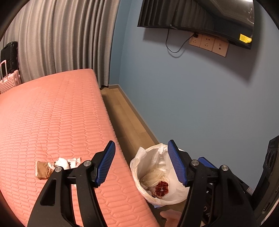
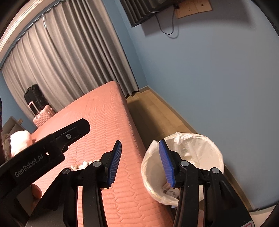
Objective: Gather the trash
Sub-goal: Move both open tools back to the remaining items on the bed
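A white bin with a plastic liner point(image 1: 150, 165) stands on the floor beside the pink bed point(image 1: 52, 113); it holds scraps and a red fruit piece point(image 1: 162, 188). It also shows in the right wrist view point(image 2: 205, 148). Crumpled white and brown wrappers point(image 1: 57, 165) lie on the bed near its edge, partly hidden behind my left finger; they show in the right wrist view point(image 2: 83, 164) too. My left gripper point(image 1: 141, 146) is open and empty, over the bed edge and bin. My right gripper point(image 2: 140, 144) is open and empty, just above the bin's near rim.
The left gripper's black body point(image 2: 52, 145) crosses the right wrist view at left. A pink suitcase point(image 1: 8, 82) and a black one stand by grey curtains point(image 1: 61, 38). A wood floor strip point(image 1: 122, 113) runs between bed and blue wall. A wall TV point(image 1: 200, 15) hangs above.
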Tool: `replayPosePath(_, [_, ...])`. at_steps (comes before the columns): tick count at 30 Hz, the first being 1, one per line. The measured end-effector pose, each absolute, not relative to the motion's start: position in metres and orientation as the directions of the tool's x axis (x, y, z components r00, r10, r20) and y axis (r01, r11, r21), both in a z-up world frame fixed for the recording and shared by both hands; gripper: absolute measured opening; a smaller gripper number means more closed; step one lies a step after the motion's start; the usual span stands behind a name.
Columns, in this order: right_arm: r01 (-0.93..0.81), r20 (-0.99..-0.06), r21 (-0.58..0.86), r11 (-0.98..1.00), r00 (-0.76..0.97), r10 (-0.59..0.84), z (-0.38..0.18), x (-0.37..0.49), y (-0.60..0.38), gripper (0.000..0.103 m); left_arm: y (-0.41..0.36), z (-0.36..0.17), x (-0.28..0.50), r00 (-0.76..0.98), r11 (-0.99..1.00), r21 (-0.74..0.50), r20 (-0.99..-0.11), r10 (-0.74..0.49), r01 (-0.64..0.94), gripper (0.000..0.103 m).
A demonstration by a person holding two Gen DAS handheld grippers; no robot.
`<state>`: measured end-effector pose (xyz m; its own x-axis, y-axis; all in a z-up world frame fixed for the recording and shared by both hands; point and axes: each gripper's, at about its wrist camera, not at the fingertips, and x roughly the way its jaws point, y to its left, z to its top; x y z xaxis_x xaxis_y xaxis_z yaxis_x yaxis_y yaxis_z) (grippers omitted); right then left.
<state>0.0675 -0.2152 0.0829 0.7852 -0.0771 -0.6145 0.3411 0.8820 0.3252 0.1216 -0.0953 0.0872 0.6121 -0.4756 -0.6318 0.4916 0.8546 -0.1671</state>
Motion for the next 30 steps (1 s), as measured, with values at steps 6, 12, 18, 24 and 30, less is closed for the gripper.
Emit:
replayPosePath(6, [0.312, -0.622, 0.312, 0.897, 0.781, -0.056, 0.083, 0.076, -0.197, 0.044, -0.072, 0.085, 0.127, 0.626, 0.871, -0.187, -0.629, -0.462, 0.455, 0.06])
replayPosePath(12, [0.279, -0.631, 0.294, 0.914, 0.775, -0.033, 0.082, 0.088, -0.175, 0.044, -0.045, 0.081, 0.135, 0.638, 0.888, -0.205, -0.631, -0.441, 0.411, 0.06])
replayPosePath(18, [0.244, -0.647, 0.278, 0.929, 0.763, -0.007, 0.077, 0.105, -0.15, 0.044, -0.011, 0.071, 0.148, 0.636, 0.905, -0.247, -0.648, -0.419, 0.346, 0.06])
replayPosePath(24, [0.213, -0.673, 0.273, 0.938, 0.739, 0.028, 0.064, 0.123, -0.124, 0.044, 0.03, 0.052, 0.161, 0.643, 0.933, -0.247, -0.677, -0.359, 0.261, 0.065])
replayPosePath(30, [0.183, -0.71, 0.265, 0.947, 0.702, 0.063, 0.041, 0.146, -0.097, 0.044, 0.083, 0.017, 0.183, 0.616, 0.958, -0.255, -0.736, -0.281, 0.132, 0.072])
